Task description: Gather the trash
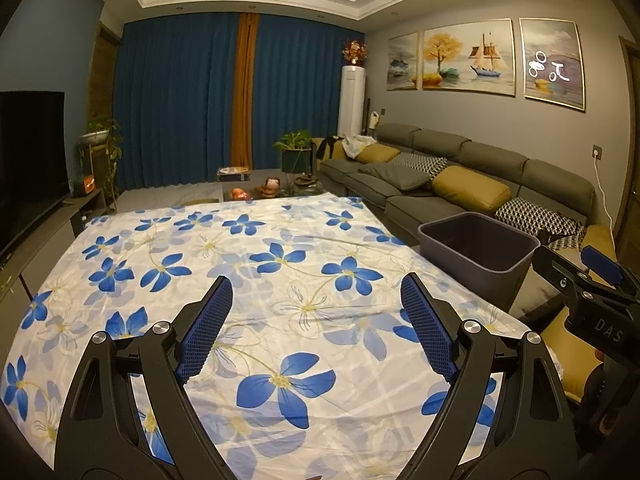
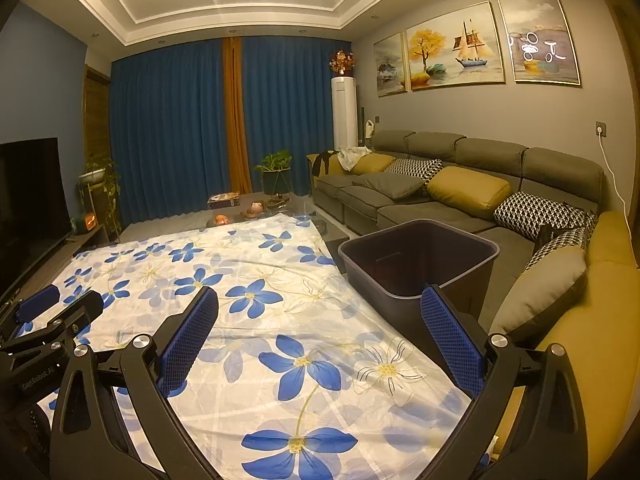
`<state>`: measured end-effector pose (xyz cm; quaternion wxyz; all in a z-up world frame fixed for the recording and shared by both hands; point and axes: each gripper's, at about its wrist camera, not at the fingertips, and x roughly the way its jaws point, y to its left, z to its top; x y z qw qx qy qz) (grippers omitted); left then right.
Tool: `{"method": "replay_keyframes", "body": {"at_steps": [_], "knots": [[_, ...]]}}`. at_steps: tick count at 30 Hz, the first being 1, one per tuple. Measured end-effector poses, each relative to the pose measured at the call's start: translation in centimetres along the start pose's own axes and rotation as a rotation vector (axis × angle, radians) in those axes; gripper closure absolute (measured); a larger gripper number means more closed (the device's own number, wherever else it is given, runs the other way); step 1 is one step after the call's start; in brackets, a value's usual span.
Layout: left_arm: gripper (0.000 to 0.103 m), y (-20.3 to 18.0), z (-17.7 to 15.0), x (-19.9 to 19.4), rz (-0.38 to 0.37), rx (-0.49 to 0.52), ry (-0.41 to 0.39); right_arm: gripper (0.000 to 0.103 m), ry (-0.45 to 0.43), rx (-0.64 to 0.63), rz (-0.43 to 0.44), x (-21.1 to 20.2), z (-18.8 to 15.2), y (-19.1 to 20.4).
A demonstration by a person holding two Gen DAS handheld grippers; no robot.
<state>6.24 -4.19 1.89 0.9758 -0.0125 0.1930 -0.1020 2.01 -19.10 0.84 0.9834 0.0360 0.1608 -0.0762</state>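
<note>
I see one dark plastic bin (image 2: pixel 420 264), rectangular with rounded corners and smooth walls, standing just off the table's right edge, beside the grey fabric sofa (image 2: pixel 460 184). The table (image 1: pixel 256 280) wears a thin, creased white cloth printed with blue flowers. My left gripper (image 1: pixel 316 320) and right gripper (image 2: pixel 320 340) each hold their jaws spread wide, ribbed blue pads (image 1: pixel 208 328) pinching nothing. Three framed paintings (image 1: pixel 468 56) hang above.
</note>
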Motion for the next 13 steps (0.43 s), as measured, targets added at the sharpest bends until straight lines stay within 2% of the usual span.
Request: {"method": "replay_keyframes", "body": {"at_steps": [7,13], "knots": [[0.010,0.20,0.11,-0.24,0.015,-0.008,-0.015,0.006,-0.005,0.004,-0.001,-0.09,0.10,-0.17],[0.010,0.25,0.19,-0.44,0.061,0.006,-0.026,0.006,-0.009,0.011,-0.003,-0.21,0.18,-0.26]]}}
